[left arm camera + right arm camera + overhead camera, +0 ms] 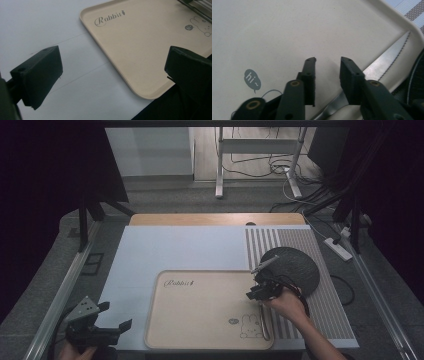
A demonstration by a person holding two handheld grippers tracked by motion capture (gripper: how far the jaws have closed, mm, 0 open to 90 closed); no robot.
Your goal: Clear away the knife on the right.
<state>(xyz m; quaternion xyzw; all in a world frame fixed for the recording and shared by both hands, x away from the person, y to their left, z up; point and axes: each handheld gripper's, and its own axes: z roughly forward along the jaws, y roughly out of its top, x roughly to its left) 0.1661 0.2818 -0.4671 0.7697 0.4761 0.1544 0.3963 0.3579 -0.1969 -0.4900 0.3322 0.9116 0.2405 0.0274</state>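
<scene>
Dim high view, dark corners; close views softly lit, jaws blurred

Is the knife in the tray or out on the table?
In. The knife lies flat on the beige tray along its right rim, below the open right gripper.

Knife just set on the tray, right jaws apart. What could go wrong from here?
1. The knife lies against the tray rim, under the right hand-held gripper; pulling back low could catch it and drag it.
2. Its serrated edge faces the rim by the dark round mat; a nudge might tip it over the edge.
3. The left hand-held gripper hangs open near the tray corner and could bump it.
</scene>
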